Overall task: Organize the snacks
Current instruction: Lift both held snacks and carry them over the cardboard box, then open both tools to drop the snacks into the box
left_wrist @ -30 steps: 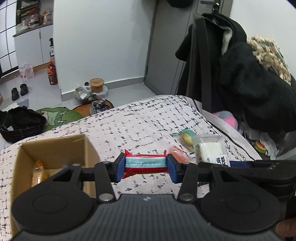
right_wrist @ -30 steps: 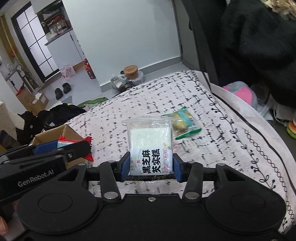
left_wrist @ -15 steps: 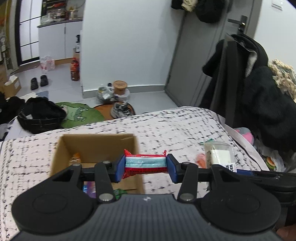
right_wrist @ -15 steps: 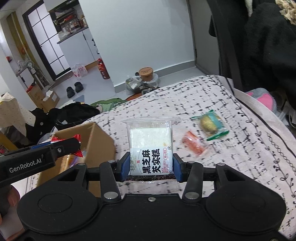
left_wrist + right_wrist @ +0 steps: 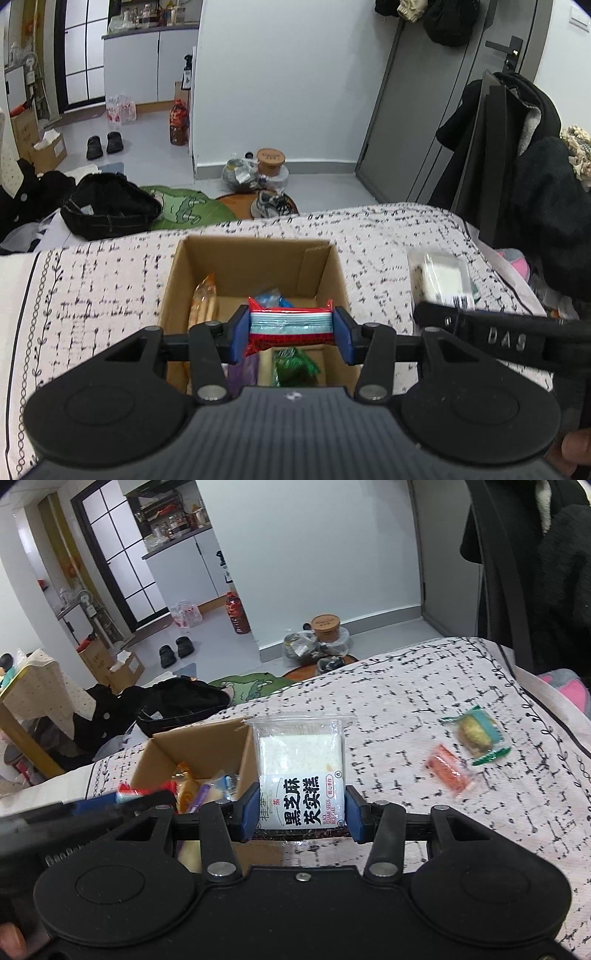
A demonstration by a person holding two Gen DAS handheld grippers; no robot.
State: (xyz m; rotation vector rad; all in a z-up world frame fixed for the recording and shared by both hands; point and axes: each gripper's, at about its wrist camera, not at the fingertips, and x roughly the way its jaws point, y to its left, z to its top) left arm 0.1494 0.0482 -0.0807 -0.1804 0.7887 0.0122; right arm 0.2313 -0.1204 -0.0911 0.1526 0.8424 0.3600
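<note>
- Bed (image 5: 369, 236): patterned white cover, serves as work surface. Far edge drops to the floor; right edge meets hanging dark coats (image 5: 517, 166).
- Box (image 5: 255, 258): open cardboard, upright on the cover, flaps down inside. Bare cover on its left, behind it and on its right.
- Box contents, left wrist view: orange packet (image 5: 202, 306) leaning on the left wall, blue packet (image 5: 269, 297) near the middle, green packet (image 5: 293, 363) and purple packet (image 5: 243, 369) at the near side. Floor of the box partly bare near the back wall.
- Rice cake (image 5: 301, 771): clear pack, white block, black print; clamped upright between the right gripper (image 5: 301, 812) pads, at the box's right wall, not over the opening.
- Bar (image 5: 290, 325): red and pale blue wrapper; left gripper (image 5: 290, 328) pads pinch its two ends, narrow gap, bar level above the box opening.
- Loose on the cover, right of the box, well apart from it: green-edged snack (image 5: 474, 734), with orange snack (image 5: 448, 770) just beside it.
</note>
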